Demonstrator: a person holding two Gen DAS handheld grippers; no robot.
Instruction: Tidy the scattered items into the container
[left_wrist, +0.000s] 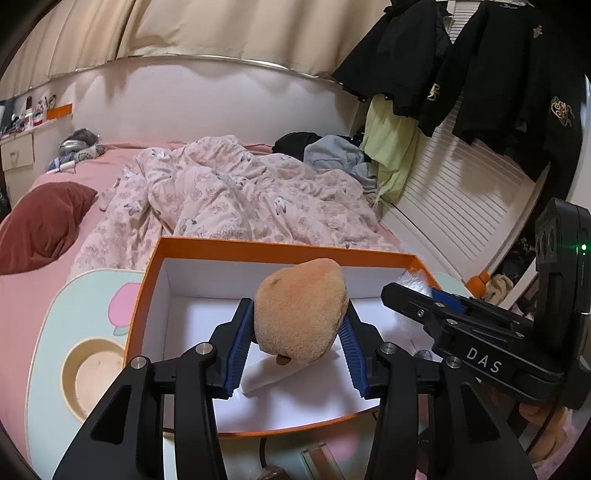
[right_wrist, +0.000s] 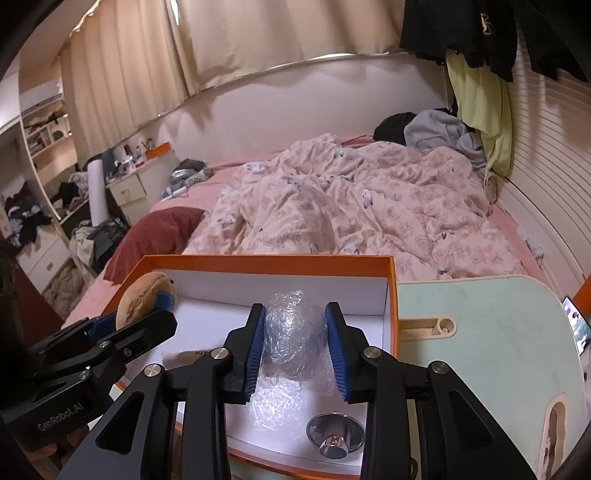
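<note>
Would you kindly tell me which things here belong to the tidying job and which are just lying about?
Part of the job:
- orange box
- tan plush toy, between the left gripper fingers
- bubble wrap wad, between the right gripper fingers
- metal knob in the box

Just lying about:
- floral duvet
- red pillow
- hanging clothes

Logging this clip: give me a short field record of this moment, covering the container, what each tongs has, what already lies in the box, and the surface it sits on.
container: orange box with white inside, lid off
left tongs: tan plush toy between the pads, over the box
right tongs: wad of bubble wrap between the pads, over the box
already in box: shiny metal knob piece, white card
surface: pale green lap table on a pink bed
task stage: both items over the box, neither let go
</note>
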